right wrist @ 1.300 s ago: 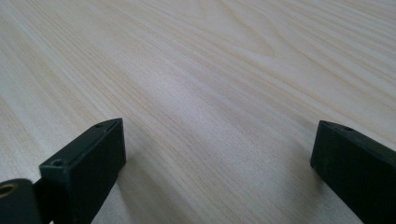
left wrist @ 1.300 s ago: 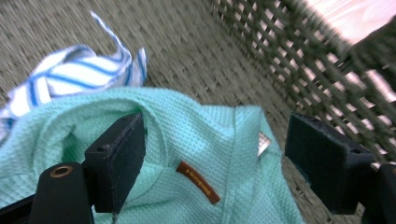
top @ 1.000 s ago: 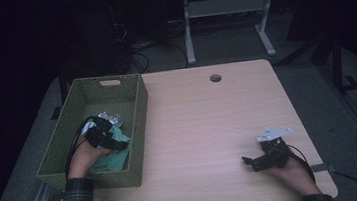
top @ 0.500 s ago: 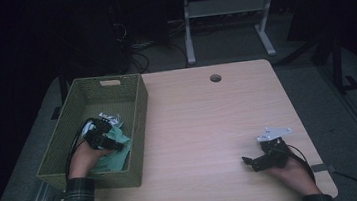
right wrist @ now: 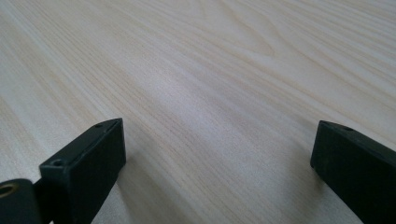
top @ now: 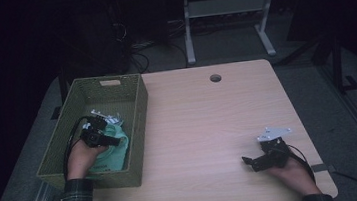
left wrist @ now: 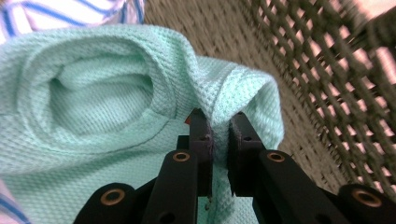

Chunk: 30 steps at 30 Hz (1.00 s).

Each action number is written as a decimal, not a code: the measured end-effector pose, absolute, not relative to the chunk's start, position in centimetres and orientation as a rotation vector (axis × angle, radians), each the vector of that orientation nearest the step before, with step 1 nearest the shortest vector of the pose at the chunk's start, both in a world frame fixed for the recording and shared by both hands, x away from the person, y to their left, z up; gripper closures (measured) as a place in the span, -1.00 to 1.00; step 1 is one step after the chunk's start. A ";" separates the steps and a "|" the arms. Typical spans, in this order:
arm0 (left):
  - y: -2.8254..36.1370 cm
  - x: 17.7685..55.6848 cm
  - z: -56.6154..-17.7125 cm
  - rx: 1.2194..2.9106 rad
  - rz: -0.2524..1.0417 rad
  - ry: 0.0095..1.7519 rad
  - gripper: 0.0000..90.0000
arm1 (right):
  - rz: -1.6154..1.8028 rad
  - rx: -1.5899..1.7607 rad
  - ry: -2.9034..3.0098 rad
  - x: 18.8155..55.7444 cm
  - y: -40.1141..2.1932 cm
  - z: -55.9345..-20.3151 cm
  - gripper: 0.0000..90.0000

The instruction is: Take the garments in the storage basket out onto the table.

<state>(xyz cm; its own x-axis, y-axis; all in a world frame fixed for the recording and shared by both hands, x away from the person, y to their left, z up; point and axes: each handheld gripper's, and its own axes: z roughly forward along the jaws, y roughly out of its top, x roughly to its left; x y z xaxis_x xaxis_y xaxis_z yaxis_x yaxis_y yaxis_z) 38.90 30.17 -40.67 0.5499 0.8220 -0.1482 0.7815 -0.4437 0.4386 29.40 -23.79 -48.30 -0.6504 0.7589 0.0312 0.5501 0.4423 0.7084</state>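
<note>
Left hand-held gripper (left wrist: pixel 219 123) sits inside the green woven basket (top: pixel 135 112), at the left side of the counter (top: pixel 209 122). Its jaws have just been closing, and a fold of the mint-green waffle-weave cloth (left wrist: pixel 102 93) is now pinched between them; in the left gripper view the pads press the fabric from both sides, with a narrow ridge of cloth standing up in the gap. The cloth lies bunched on the basket floor, toward the wall nearer the counter's middle. The woven wall rises just beside the cloth at the right of that view.

A blue-and-white striped cloth (left wrist: pixel 70 11) lies beyond the green one, touching it at the top edge of the left gripper view. From the high view, the left gripper (top: pixel 100 134) is low in the basket, over the cloth (top: pixel 116 152), hand (top: pixel 83 158) behind it, plaid sleeve at the basket's near wall.

Right hand-held gripper (right wrist: pixel 217 154) rests on the bare wood near the counter's front right corner, well apart from the basket. Jaws stand wide apart, nothing between them but wood grain. In the high view it lies low on the counter (top: pixel 253 162), grey plate on top.
</note>
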 end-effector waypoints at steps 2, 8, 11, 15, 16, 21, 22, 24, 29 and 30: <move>30.3 38.8 -40.3 2.302 0.137 1.284 0.82 | 1.021 1.126 2.406 29.4 -23.8 -48.3 -0.93; 30.8 38.2 -39.0 2.200 0.214 1.230 0.83 | 1.021 1.126 2.407 29.4 -23.8 -48.3 -0.93; 31.3 37.9 -38.4 2.140 0.246 1.210 0.83 | 1.019 1.132 2.408 29.4 -23.7 -48.3 -0.93; 31.7 37.7 -37.9 2.085 0.260 1.195 0.83 | 1.019 1.132 2.408 29.4 -23.7 -48.3 -0.93; 31.8 37.7 -37.9 2.073 0.266 1.192 0.83 | 1.019 1.133 2.408 29.4 -23.7 -48.3 -0.93; 32.3 37.2 -37.2 1.991 0.287 1.151 0.83 | 1.019 1.133 2.408 29.4 -23.7 -48.3 -0.93; 32.3 37.2 -37.2 1.991 0.287 1.151 0.83 | 1.019 1.133 2.408 29.4 -23.7 -48.3 -0.93; 32.6 37.0 -36.9 1.967 0.291 1.149 0.84 | 1.019 1.132 2.408 29.4 -23.7 -48.3 -0.93; 33.3 36.7 -36.3 1.910 0.295 1.125 0.84 | 1.019 1.132 2.408 29.4 -23.7 -48.3 -0.93; 33.4 36.6 -36.2 1.897 0.298 1.122 0.84 | 1.019 1.132 2.408 29.4 -23.7 -48.3 -0.93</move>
